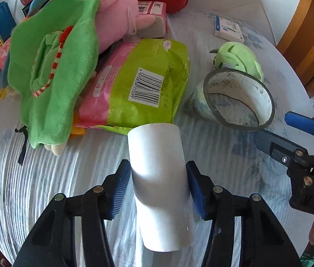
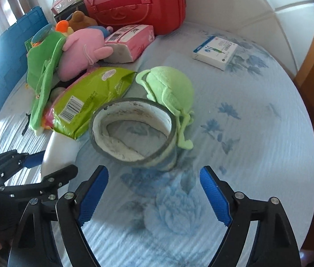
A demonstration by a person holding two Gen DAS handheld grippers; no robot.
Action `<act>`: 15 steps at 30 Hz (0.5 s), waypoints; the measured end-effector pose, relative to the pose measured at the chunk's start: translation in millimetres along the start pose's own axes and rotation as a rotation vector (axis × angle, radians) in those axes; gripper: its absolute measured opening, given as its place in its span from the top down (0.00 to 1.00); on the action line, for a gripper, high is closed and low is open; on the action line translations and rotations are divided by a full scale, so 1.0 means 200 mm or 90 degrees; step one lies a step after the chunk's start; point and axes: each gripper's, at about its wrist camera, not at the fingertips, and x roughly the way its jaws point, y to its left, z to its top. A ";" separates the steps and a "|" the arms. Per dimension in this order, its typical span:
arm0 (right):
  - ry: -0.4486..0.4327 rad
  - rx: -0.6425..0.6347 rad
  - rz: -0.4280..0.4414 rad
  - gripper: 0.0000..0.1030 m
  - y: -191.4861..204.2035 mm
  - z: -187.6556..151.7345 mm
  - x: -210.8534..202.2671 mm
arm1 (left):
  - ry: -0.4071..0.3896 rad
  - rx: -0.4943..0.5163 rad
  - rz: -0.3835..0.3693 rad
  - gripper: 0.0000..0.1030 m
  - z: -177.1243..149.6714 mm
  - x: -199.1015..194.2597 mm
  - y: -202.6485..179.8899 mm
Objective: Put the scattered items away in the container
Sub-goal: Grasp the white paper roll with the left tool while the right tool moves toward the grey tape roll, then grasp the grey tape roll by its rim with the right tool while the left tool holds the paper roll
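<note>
Contact on both sides of white tube [image 1: 159, 166]: left gripper [image 1: 158, 178] closed around its middle, blue pads flat against the curved wall, pointing steeply down at the bedspread [image 1: 68, 178]. Taken across the width, probably for want of any other hold on a smooth cylinder lying on its side. Far end at twelve o'clock, right at the edge of the green packet [image 1: 148, 82], touching or not hard to tell; near end at six. Seemingly not yet lifted.

Right gripper [image 2: 154, 191] spread wide and empty over bare cloth, with the tape roll [image 2: 132, 111] at twelve o'clock just beyond the fingertips, tilted against a pale green plush [image 2: 170, 89]. Opened that far most likely to span the roll's broad ring. Blue crate [image 2: 12, 66] at ten o'clock, beyond the toy heap, seemingly the container; well apart from tube and roll alike. Small white box [image 2: 217, 53] at one o'clock, alone.
</note>
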 end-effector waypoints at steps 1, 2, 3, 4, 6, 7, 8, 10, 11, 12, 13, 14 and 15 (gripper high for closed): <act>0.000 -0.001 0.001 0.17 0.00 0.02 0.02 | 0.001 -0.001 -0.002 0.51 0.01 0.01 0.00; -0.001 0.000 0.002 0.17 0.00 0.04 0.03 | 0.004 -0.001 -0.002 0.51 0.00 0.02 0.00; -0.002 0.003 0.004 0.17 0.00 0.05 0.05 | 0.007 -0.002 -0.004 0.51 -0.01 0.03 0.01; -0.003 0.004 0.006 0.17 -0.01 0.07 0.06 | 0.010 -0.005 -0.006 0.51 -0.01 0.05 0.00; 0.002 0.011 0.011 0.21 -0.01 0.08 0.08 | 0.009 -0.004 -0.004 0.51 -0.02 0.05 0.00; 0.008 0.016 0.009 0.28 -0.01 0.09 0.09 | 0.008 -0.003 -0.002 0.51 -0.02 0.05 0.00; 0.019 0.020 -0.002 0.42 -0.01 0.08 0.10 | 0.009 -0.004 -0.002 0.51 -0.02 0.05 0.00; 0.048 0.043 0.013 0.50 -0.04 0.06 0.12 | 0.010 -0.006 -0.004 0.51 -0.02 0.05 0.00; 0.057 0.053 0.022 0.53 -0.04 0.04 0.12 | 0.011 -0.007 -0.005 0.51 -0.01 0.05 0.00; 0.062 0.055 0.029 0.54 -0.04 0.03 0.11 | 0.011 -0.009 -0.007 0.51 -0.01 0.05 0.01; 0.069 0.058 0.045 0.54 -0.04 0.01 0.10 | 0.012 -0.012 -0.007 0.51 -0.02 0.05 0.02; 0.079 0.060 0.066 0.54 -0.03 -0.02 0.08 | 0.012 -0.014 -0.005 0.51 -0.02 0.04 0.03; 0.093 0.059 0.090 0.54 -0.02 -0.04 0.07 | 0.012 -0.017 -0.004 0.51 -0.02 0.04 0.04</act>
